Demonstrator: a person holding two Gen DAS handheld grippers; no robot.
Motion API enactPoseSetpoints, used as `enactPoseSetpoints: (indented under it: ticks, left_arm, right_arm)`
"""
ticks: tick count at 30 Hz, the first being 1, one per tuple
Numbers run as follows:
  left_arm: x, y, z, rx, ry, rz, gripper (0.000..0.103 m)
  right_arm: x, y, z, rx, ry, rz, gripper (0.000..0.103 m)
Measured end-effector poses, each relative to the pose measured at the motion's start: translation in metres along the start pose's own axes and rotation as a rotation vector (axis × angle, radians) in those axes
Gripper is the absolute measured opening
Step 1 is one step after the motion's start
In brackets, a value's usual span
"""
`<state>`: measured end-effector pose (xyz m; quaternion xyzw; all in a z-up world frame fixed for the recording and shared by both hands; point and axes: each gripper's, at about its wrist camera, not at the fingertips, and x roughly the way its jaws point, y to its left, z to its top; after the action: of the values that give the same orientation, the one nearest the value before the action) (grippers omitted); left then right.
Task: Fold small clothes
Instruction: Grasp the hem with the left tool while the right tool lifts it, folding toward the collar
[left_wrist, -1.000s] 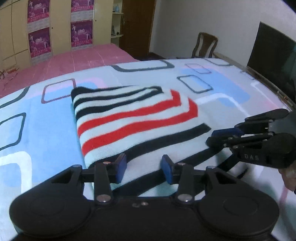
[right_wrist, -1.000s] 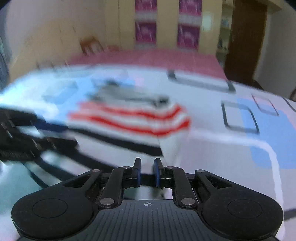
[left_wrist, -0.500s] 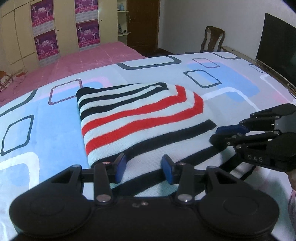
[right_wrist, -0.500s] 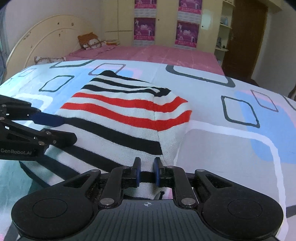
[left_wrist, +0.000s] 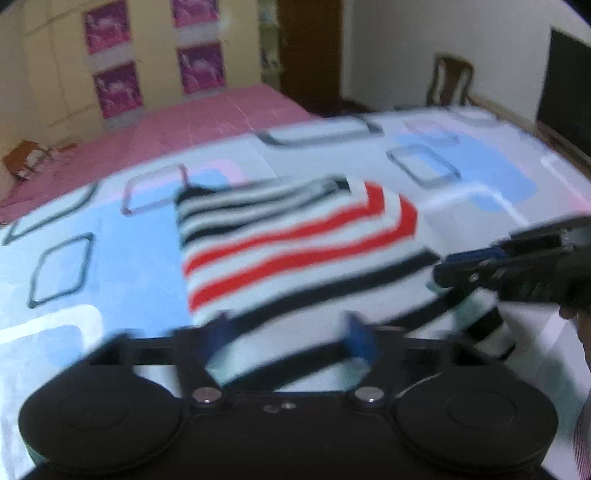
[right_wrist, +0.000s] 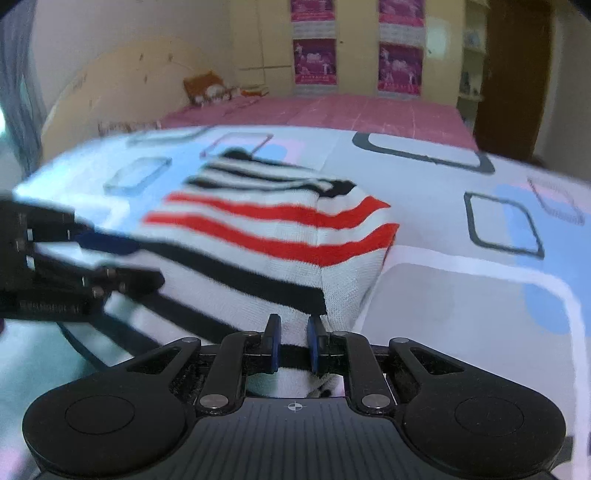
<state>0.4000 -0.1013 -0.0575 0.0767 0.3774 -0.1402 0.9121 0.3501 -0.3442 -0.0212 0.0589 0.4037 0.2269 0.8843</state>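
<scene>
A small knitted garment with white, black and red stripes lies partly folded on the bed; it also shows in the right wrist view. My left gripper is open over its near edge, jaws wide apart and blurred. My right gripper is shut on the garment's near hem, with cloth bunched between the blue pads, and lifts that corner a little. The right gripper shows at the right of the left wrist view, holding the striped edge. The left gripper shows at the left of the right wrist view.
The bed has a pale cover with blue and grey squares over a pink sheet. A headboard stands at the back left. A wooden chair and a dark screen stand past the bed's far right edge.
My left gripper has opened wider and shifted, blurring its view. My right gripper has lifted the garment's near corner slightly while still shut on it.
</scene>
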Motion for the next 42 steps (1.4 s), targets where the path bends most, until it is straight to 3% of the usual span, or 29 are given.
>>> enactPoseSetpoints:
  ticks: [1, 2, 3, 7, 12, 16, 20, 24, 27, 29, 30, 35, 42]
  left_arm:
    - [-0.005, 0.004, 0.0, -0.007, -0.026, 0.003, 0.097]
    - [-0.008, 0.009, 0.0, -0.017, -0.037, 0.002, 0.095]
    - [-0.008, 0.015, 0.0, -0.033, -0.03, 0.001, 0.094]
    - [0.005, 0.052, -0.003, -0.179, 0.008, -0.064, 0.087]
    - [0.036, 0.09, -0.009, -0.389, 0.097, -0.173, 0.078]
    - [0.052, 0.103, -0.016, -0.493, 0.127, -0.263, 0.076]
    - [0.066, 0.11, -0.018, -0.546, 0.144, -0.332, 0.071]
    - [0.076, 0.109, -0.017, -0.552, 0.156, -0.375, 0.071]
    - [0.082, 0.103, -0.014, -0.538, 0.155, -0.393, 0.071]
    - [0.084, 0.1, -0.012, -0.512, 0.146, -0.392, 0.063]
    - [0.084, 0.098, -0.011, -0.498, 0.138, -0.392, 0.059]
    - [0.071, 0.083, 0.002, -0.357, 0.112, -0.344, 0.046]
    - [0.036, 0.068, 0.021, -0.162, 0.052, -0.296, 0.042]
  right_arm:
    - [-0.007, -0.014, 0.003, 0.099, -0.026, 0.031, 0.048]
    - [-0.012, -0.026, 0.005, 0.174, -0.052, 0.047, 0.087]
    - [-0.016, -0.04, 0.005, 0.229, -0.085, 0.078, 0.087]
    - [-0.004, -0.077, 0.006, 0.388, -0.01, 0.183, 0.07]
    - [0.025, -0.108, 0.003, 0.537, 0.077, 0.254, 0.07]
    - [0.05, -0.132, -0.007, 0.744, 0.159, 0.404, 0.07]
    - [0.061, -0.127, 0.005, 0.69, 0.188, 0.398, 0.07]
    - [0.071, -0.12, 0.015, 0.629, 0.205, 0.414, 0.07]
    - [0.075, -0.103, 0.025, 0.555, 0.207, 0.375, 0.07]
    - [0.075, -0.091, 0.027, 0.484, 0.197, 0.304, 0.052]
    - [0.074, -0.085, 0.027, 0.448, 0.188, 0.273, 0.049]
    - [0.062, -0.049, 0.029, 0.288, 0.14, 0.151, 0.034]
    - [0.039, 0.006, 0.033, 0.162, 0.076, 0.057, 0.032]
